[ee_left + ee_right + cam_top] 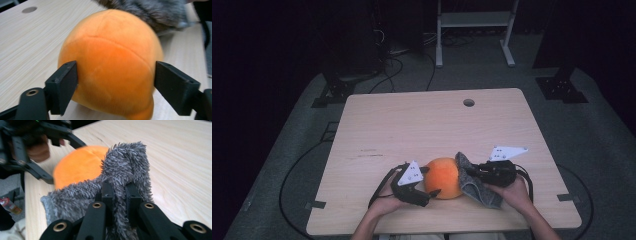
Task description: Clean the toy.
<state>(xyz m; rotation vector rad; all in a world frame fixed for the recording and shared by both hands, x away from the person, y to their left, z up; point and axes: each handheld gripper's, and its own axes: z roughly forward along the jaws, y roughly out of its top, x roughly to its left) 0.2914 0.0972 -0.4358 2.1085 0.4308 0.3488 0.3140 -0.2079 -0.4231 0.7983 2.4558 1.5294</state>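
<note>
Grey cloth blurred and cropped at top edge, orange ball's underside cut off

Far tabletop free w/ room

The high view looks down on the bench; both gripper views sit close, sharing the orange plush ball.

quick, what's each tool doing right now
Left tool: open, jaws either side of the round orange plush ball, not visibly pressing it.
Right tool: shut on the fuzzy grey cloth.
</note>
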